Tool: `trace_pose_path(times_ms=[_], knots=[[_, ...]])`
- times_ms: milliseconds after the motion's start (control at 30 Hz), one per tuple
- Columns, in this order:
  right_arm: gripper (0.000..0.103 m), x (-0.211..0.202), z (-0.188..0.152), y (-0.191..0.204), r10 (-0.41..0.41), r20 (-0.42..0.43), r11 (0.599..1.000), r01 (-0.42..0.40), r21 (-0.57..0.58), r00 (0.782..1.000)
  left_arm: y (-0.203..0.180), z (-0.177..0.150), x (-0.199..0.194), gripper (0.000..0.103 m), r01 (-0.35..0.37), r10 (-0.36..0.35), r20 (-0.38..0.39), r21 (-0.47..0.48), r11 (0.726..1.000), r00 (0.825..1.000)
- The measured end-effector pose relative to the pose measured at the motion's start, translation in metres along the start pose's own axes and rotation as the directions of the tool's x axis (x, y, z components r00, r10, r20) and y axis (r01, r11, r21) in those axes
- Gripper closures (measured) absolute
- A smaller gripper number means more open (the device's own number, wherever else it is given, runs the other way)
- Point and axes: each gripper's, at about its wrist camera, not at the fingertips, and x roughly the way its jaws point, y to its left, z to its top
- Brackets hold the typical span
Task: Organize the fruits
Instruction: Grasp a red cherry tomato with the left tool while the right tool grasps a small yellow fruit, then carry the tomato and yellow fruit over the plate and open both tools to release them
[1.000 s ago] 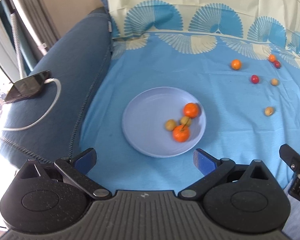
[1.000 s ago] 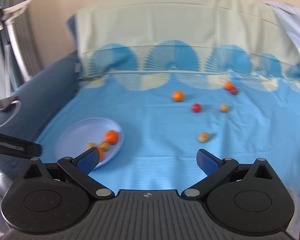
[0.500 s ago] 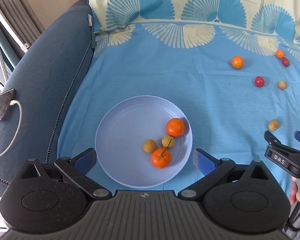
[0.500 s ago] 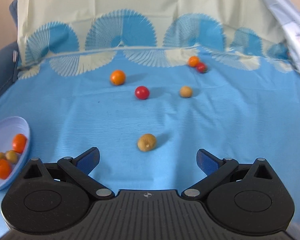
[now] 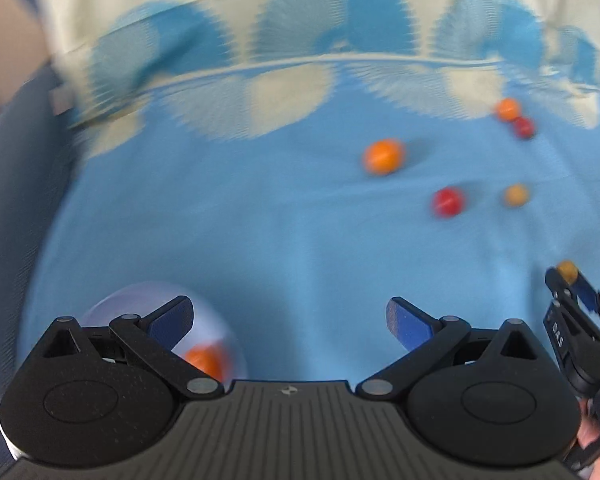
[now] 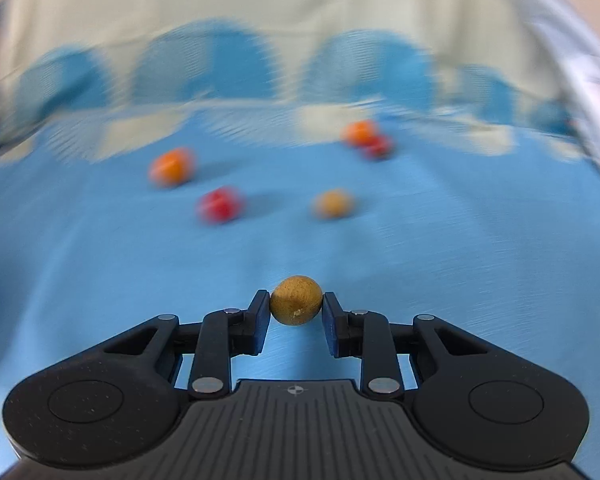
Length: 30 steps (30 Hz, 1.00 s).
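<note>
My right gripper (image 6: 296, 314) is shut on a small brown-yellow fruit (image 6: 296, 300) just above the blue cloth; it also shows at the right edge of the left wrist view (image 5: 568, 270). My left gripper (image 5: 288, 316) is open and empty over the cloth, with the lilac plate (image 5: 220, 328) partly hidden behind its left finger; an orange fruit (image 5: 204, 360) lies in the plate. On the cloth ahead lie an orange (image 6: 172, 166), a red fruit (image 6: 220, 204), a tan fruit (image 6: 334, 203), and a small orange (image 6: 358, 132) touching a red one (image 6: 380, 146).
The blue cloth (image 6: 100, 280) with a cream fan-pattern border covers a sofa seat and back. The dark blue sofa arm (image 5: 8, 184) rises at the left. Both views are motion-blurred.
My right gripper has moved forward and closed on the brown-yellow fruit. My left gripper has swung forward and right, so the plate has slid down behind its left finger.
</note>
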Motion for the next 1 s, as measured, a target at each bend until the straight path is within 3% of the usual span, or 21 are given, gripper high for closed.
trace_pose_path(times_ms=[167, 333, 367, 400, 433, 500, 633, 767, 867, 1000], knots=[[0.074, 0.026, -0.002, -0.062, -0.153, -0.059, 0.969, 0.161, 0.188, 0.986, -0.071, 0.048, 0.065, 0.000, 0.098, -0.098, -0.034, 0.012, 0.995, 0.995], [0.074, 0.035, -0.007, -0.066, -0.144, -0.071, 0.966, 0.156, 0.207, 0.987, -0.100, 0.074, 0.121, 0.002, 0.108, -0.110, -0.098, -0.023, 0.994, 0.989], [0.074, 0.036, -0.007, -0.064, -0.145, -0.070, 0.967, 0.156, 0.203, 0.987, -0.101, 0.077, 0.128, 0.015, 0.116, -0.120, -0.105, -0.037, 0.993, 0.987], [0.074, 0.037, -0.007, -0.064, -0.145, -0.067, 0.967, 0.155, 0.200, 0.987, -0.101, 0.078, 0.134, 0.043, 0.118, -0.123, -0.114, -0.047, 0.992, 0.986], [0.073, 0.038, -0.007, -0.063, -0.144, -0.067, 0.968, 0.155, 0.198, 0.987, -0.102, 0.079, 0.139, 0.044, 0.125, -0.131, -0.129, -0.053, 0.991, 0.983], [0.073, 0.038, -0.007, -0.062, -0.143, -0.065, 0.968, 0.154, 0.197, 0.988, -0.103, 0.080, 0.135, 0.070, 0.122, -0.126, -0.102, -0.047, 0.991, 0.987], [0.073, 0.036, -0.005, -0.062, -0.146, -0.059, 0.967, 0.155, 0.201, 0.988, -0.096, 0.076, 0.122, 0.070, 0.145, -0.151, -0.139, -0.051, 0.988, 0.979], [0.074, 0.031, -0.005, -0.063, -0.140, -0.037, 0.966, 0.145, 0.214, 0.989, -0.070, 0.060, 0.074, 0.070, 0.147, -0.150, -0.105, -0.037, 0.988, 0.983], [0.074, 0.021, -0.004, -0.062, -0.128, 0.007, 0.969, 0.123, 0.213, 0.992, -0.042, 0.038, 0.024, 0.070, 0.118, -0.118, -0.068, -0.008, 0.993, 0.991], [0.074, -0.001, -0.002, -0.054, -0.105, 0.035, 0.980, 0.097, 0.175, 0.994, 0.005, -0.004, -0.039, 0.070, 0.024, -0.024, -0.019, -0.001, 1.000, 1.000]])
